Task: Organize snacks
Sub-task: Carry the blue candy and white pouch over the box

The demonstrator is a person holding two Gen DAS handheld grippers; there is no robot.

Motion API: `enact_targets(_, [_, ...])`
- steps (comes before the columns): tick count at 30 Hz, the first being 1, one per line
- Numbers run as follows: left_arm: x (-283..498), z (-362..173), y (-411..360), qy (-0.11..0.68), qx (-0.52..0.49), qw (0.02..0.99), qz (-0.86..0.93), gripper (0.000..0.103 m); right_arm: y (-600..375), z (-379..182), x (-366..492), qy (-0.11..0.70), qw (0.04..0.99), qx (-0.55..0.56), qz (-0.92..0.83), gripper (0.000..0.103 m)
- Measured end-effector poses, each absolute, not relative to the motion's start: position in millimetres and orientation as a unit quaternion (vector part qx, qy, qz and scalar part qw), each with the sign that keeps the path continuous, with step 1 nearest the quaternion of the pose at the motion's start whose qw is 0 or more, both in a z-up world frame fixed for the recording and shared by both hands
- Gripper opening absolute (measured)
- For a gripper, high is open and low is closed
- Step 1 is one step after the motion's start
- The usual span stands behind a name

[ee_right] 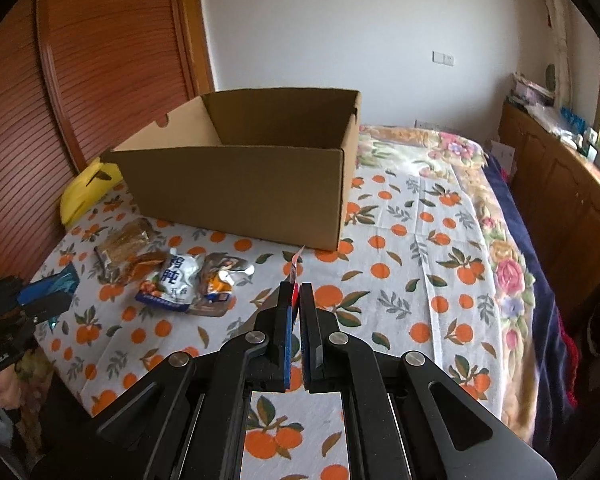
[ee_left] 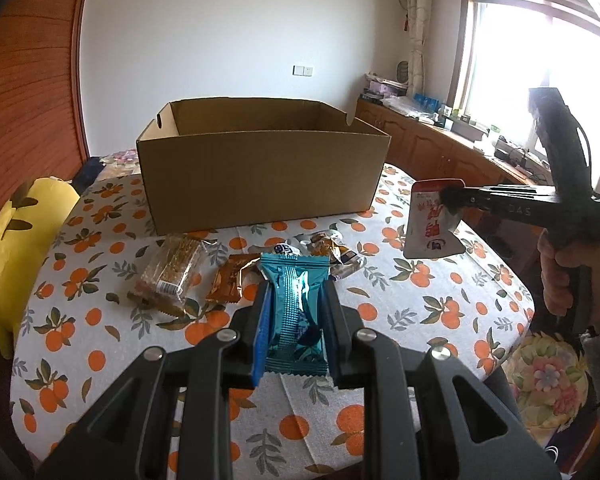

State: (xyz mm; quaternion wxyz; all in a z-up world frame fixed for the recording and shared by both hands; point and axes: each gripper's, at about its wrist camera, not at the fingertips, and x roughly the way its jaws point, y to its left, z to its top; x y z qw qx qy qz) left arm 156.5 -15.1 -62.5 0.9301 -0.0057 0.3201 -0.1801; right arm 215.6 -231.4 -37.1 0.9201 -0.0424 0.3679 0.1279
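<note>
My left gripper (ee_left: 294,292) is shut on a teal snack packet (ee_left: 294,308) and holds it above the table, in front of the open cardboard box (ee_left: 260,172). My right gripper (ee_right: 295,292) is shut on a red and white snack pouch (ee_right: 295,270), seen edge-on; the left wrist view shows that pouch (ee_left: 430,224) hanging from the right gripper (ee_left: 450,200) to the right of the box. Several loose snacks lie in front of the box: a brown cracker pack (ee_left: 170,270), an orange packet (ee_left: 232,278), and a white and blue pouch (ee_right: 172,280).
The table (ee_right: 400,280) has a white cloth with an orange-fruit print. A yellow cushion (ee_left: 16,240) sits at its left edge. A bed with a floral cover (ee_right: 480,184) lies to the right, and wooden cabinets (ee_right: 560,184) stand under the window.
</note>
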Motion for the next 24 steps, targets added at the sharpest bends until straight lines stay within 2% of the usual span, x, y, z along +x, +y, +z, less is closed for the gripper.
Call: enact_targets(24, [199, -29, 3, 0.286, 0.002, 0.943, -0.168, 0.021, -191, -15, 213, 0.336, 0.923, -0.063, 0.175, 0.001])
